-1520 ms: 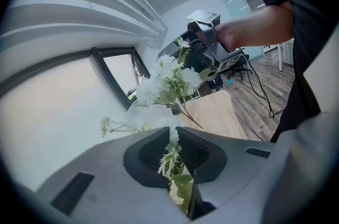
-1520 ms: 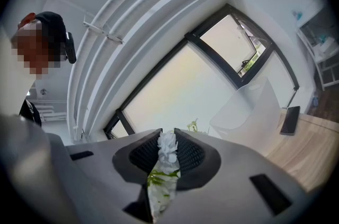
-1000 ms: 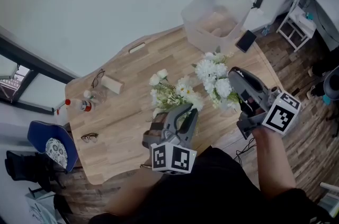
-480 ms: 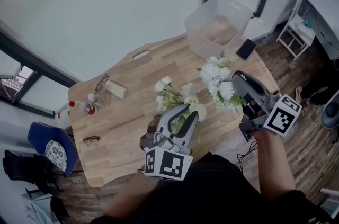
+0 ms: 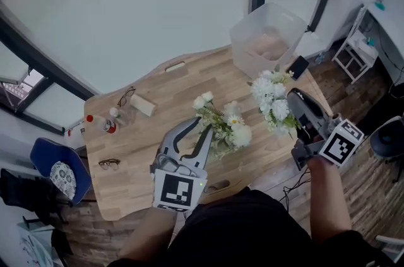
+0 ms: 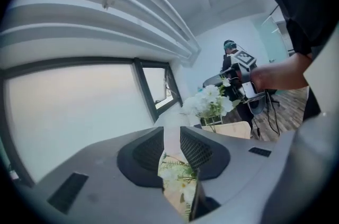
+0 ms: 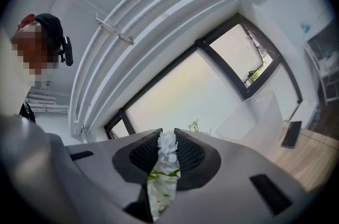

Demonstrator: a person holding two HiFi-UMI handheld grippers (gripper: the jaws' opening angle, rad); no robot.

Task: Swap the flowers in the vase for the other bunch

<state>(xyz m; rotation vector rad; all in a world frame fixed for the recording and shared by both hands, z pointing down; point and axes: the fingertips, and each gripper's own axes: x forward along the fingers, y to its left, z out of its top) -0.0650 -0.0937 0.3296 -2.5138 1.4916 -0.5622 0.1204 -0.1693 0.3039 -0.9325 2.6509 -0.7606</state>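
My left gripper [image 5: 206,127] is shut on the stems of a bunch of white and green flowers [image 5: 224,125], held above the middle of the wooden table [image 5: 164,89]. In the left gripper view this bunch [image 6: 178,180] shows low in the narrow gap between the jaws. My right gripper [image 5: 293,97] is shut on a second, fuller bunch of white flowers [image 5: 271,101] at the table's right end. Those blooms [image 7: 167,162] fill the gap between its pads. In the left gripper view a clear glass vase [image 6: 213,121] shows under that bunch [image 6: 207,103]. The head view hides the vase.
A clear plastic bin [image 5: 268,38] stands at the far right corner, with a dark phone [image 5: 298,67] beside it. At the left end lie glasses [image 5: 126,95], a red-capped bottle [image 5: 101,124], a small block [image 5: 144,106] and more glasses [image 5: 108,164]. A blue chair [image 5: 57,171] stands left.
My left gripper has risen toward the camera and swung left, with the flower bunch still at its tips. The right gripper and its bunch have stayed in place.
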